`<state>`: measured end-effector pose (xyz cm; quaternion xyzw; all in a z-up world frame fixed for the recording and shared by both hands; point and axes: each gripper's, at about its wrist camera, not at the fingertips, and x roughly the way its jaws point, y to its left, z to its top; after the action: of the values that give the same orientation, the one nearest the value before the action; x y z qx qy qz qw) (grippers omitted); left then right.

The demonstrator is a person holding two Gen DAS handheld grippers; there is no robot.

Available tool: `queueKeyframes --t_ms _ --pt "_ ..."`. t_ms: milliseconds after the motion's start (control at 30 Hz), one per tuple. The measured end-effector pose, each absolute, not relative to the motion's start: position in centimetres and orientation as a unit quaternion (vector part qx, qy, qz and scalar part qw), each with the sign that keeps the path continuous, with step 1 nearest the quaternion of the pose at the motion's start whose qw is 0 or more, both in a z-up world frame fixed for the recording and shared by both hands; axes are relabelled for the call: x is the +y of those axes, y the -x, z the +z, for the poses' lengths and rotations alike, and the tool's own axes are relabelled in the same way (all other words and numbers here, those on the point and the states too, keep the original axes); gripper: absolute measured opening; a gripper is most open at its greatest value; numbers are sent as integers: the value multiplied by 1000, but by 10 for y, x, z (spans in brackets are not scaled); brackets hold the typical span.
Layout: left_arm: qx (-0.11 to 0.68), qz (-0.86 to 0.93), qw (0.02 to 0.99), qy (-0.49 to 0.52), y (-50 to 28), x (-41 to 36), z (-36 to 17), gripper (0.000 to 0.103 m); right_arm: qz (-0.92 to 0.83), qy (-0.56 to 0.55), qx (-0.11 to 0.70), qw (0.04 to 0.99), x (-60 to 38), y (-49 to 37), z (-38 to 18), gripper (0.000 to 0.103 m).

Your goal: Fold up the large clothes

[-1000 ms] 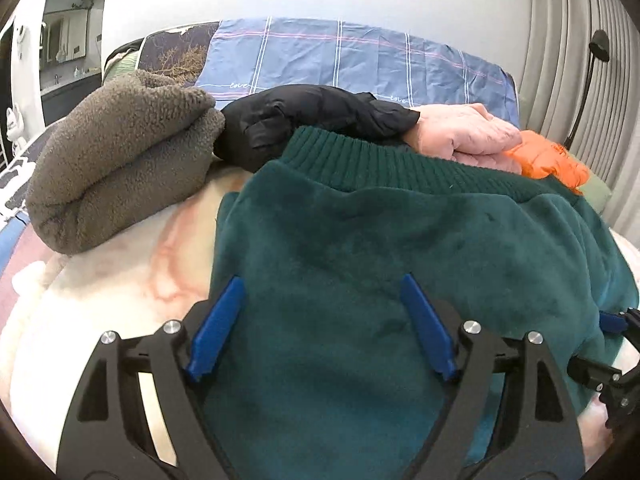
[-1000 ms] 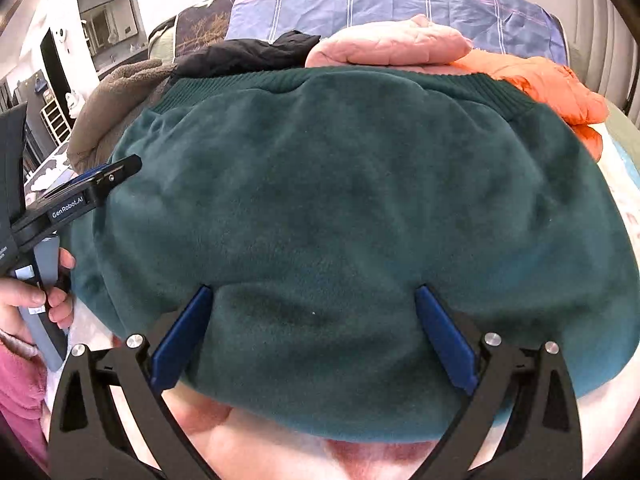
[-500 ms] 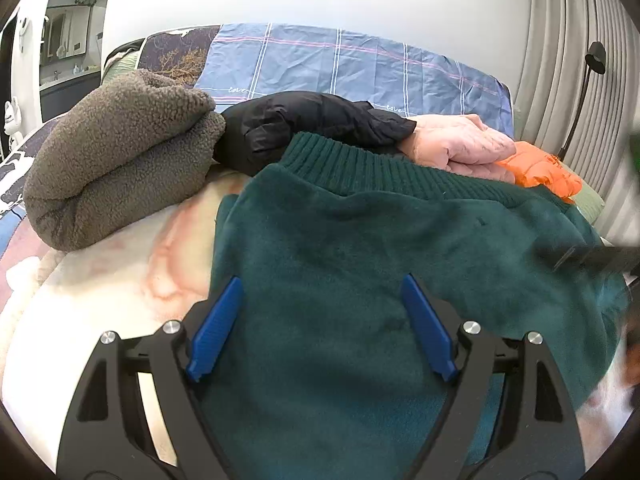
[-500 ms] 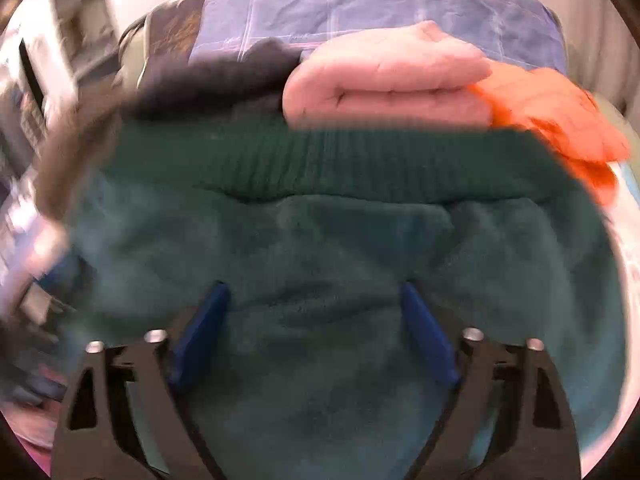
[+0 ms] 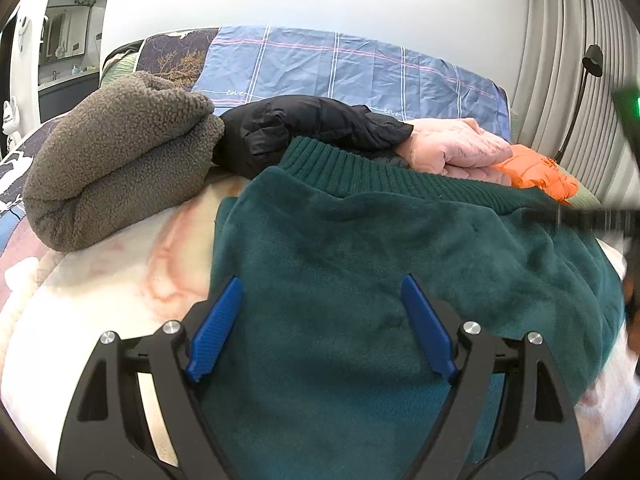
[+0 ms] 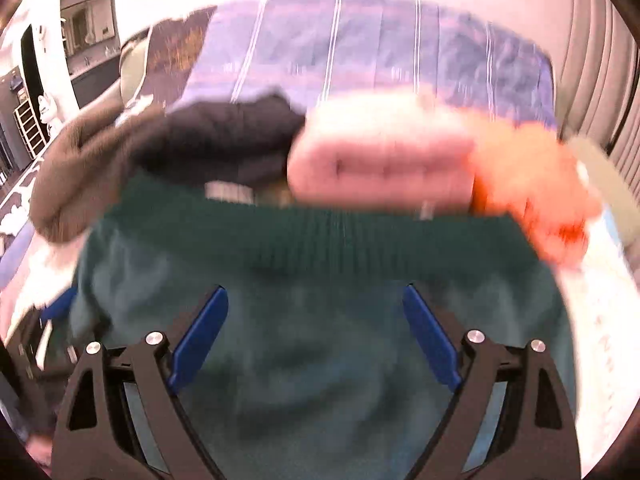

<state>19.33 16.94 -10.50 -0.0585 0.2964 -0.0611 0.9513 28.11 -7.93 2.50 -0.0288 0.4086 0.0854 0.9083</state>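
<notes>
Advancing, seemingly, over the green sweater (image 6: 320, 360), the right claw (image 6: 316, 334) gapes wide, empty.

The sweater (image 5: 360, 264) is deep teal-green plush with a ribbed band (image 5: 384, 172) of the same green. Behind it lie a grey-brown fleece (image 5: 116, 168), a black jacket (image 5: 296, 128), a pale pink quilted garment (image 5: 460, 148) and a bright orange puffer (image 5: 536, 176). The pillow (image 5: 344, 68) is blue with white and pink check lines. The bed cover (image 5: 120, 280) is cream, marbled with peach. Each tool carries blue pads (image 5: 216, 328) on black arms.
</notes>
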Motion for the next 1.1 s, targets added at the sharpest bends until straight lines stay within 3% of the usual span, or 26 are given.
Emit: queueKeyframes --t_ms 100,167,233,667,867,1100 --pt "295 -61 952 58 -193 170 -104 83 80 20 418 905 -77 -315 25 90" --pt "295 -62 952 59 -192 171 -104 84 61 21 462 884 -79 -341 -9 91" --pt "294 -69 951 62 -192 172 -104 84 65 6 506 860 -85 -367 -68 101" --pt "290 -87 950 79 -190 174 -104 87 46 33 490 870 -83 -360 -52 102" --pt "286 -103 947 100 -186 179 -102 88 53 -30 409 911 -121 -284 13 102" --pt "236 -97 950 180 -167 221 -82 88 144 114 327 927 -84 -161 26 102"
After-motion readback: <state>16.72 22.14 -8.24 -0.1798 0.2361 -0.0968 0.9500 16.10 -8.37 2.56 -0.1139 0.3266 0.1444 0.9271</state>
